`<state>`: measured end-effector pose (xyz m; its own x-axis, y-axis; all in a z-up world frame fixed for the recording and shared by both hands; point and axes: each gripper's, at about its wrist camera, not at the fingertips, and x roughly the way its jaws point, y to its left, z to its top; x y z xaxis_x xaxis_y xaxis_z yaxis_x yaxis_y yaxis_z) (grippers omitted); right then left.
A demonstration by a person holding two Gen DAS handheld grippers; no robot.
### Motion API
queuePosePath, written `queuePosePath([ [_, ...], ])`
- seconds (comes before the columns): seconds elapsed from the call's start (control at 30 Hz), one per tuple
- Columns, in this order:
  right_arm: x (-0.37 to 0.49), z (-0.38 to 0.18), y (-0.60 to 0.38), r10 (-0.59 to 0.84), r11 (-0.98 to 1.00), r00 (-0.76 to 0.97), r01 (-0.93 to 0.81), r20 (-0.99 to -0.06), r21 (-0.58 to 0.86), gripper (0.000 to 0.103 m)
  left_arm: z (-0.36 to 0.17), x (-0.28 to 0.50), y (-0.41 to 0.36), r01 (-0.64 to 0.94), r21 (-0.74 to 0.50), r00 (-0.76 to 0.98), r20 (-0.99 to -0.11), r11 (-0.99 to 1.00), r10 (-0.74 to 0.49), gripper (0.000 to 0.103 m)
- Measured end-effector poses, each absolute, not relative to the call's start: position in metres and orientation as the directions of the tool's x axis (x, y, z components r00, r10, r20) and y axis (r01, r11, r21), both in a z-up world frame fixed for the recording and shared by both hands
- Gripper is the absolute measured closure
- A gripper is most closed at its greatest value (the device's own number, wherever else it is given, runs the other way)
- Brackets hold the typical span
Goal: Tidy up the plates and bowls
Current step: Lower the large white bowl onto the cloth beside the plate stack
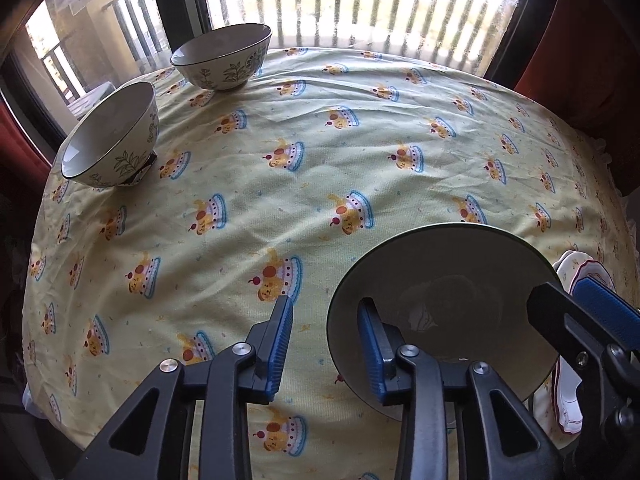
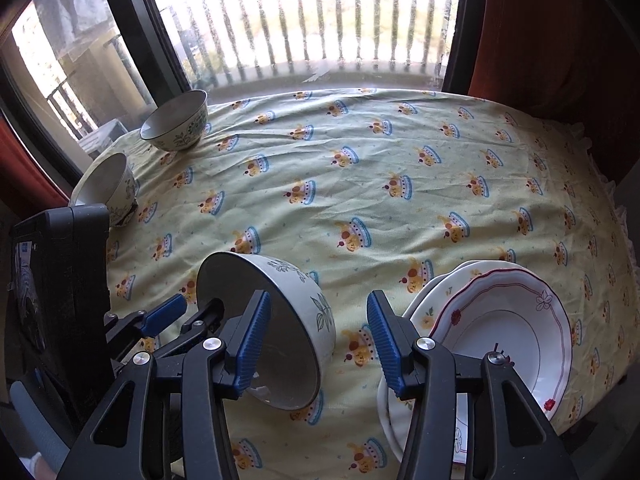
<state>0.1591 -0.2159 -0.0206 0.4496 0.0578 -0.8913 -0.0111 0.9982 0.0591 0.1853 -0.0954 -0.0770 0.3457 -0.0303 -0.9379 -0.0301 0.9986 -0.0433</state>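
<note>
Both grippers point steeply down at the near edge of the table, side by side, over the yellow cloth (image 1: 320, 160).

The left gripper (image 1: 325, 304) straddles the left rim of the bowl (image 1: 440, 280): its right finger reaches inside, while its left finger stands outside over the cloth, clear of the wall. It is released, with nothing pinched.

The right gripper (image 2: 318, 296) is at the other side of the same bowl. Its left finger lies over the bowl's mouth, and its right finger stands apart from the outer wall (a strip of cloth shows between them). These jaws are loose too, around the wall but not pressing it.

The bowl is near and centre, just left of the plates (image 2: 512, 320). Two far bowls (image 1: 222, 58) (image 1: 110, 132) sit at the far left corner by the window (image 2: 320, 20), well apart from it.

The left view looks into the bowl's plain inside and shows only a sliver of the plates behind the right gripper. The right view shows the leaf pattern on the bowl's outside, the bowl leaning with its mouth to the near left (whether it is off the cloth I cannot tell), and the plates in full: a red-trimmed plate on top of a stack.
</note>
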Motion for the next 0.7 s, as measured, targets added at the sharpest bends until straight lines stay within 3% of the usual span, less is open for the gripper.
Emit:
queuePosePath([
  [0.07,0.161,-0.027,-0.213,0.06,0.998,0.436,-0.014,-0.898,0.06,0.061,-0.081,0.185,-0.092,-0.041,-0.047,0.337,-0.941,0.998,-0.031,0.065],
  [0.17,0.166,-0.035,-0.21,0.042,0.999,0.423,-0.011,-0.905,0.041,0.083,-0.087,0.184,-0.089,-0.044,-0.06,0.326,-0.945,0.997,-0.042,0.064],
  [0.43,0.179,-0.041,-0.216,-0.002,1.0,0.433,0.02,-0.901,0.008,0.088,-0.09,0.191,-0.098,-0.017,-0.111,0.336,-0.937,0.994,-0.099,0.07],
  [0.53,0.186,-0.047,-0.226,-0.02,0.999,0.407,0.055,-0.913,0.002,0.091,-0.087,0.197,-0.104,0.008,-0.123,0.347,-0.93,0.992,-0.118,0.076],
  [0.6,0.188,-0.051,-0.233,-0.023,0.998,0.393,0.07,-0.919,0.005,0.093,-0.086,0.201,-0.111,0.033,-0.124,0.342,-0.931,0.992,-0.128,0.085],
  [0.7,0.188,-0.057,-0.24,-0.023,0.997,0.376,0.081,-0.926,0.009,0.094,-0.084,0.201,-0.121,0.054,-0.093,0.352,-0.93,0.994,-0.106,0.087],
])
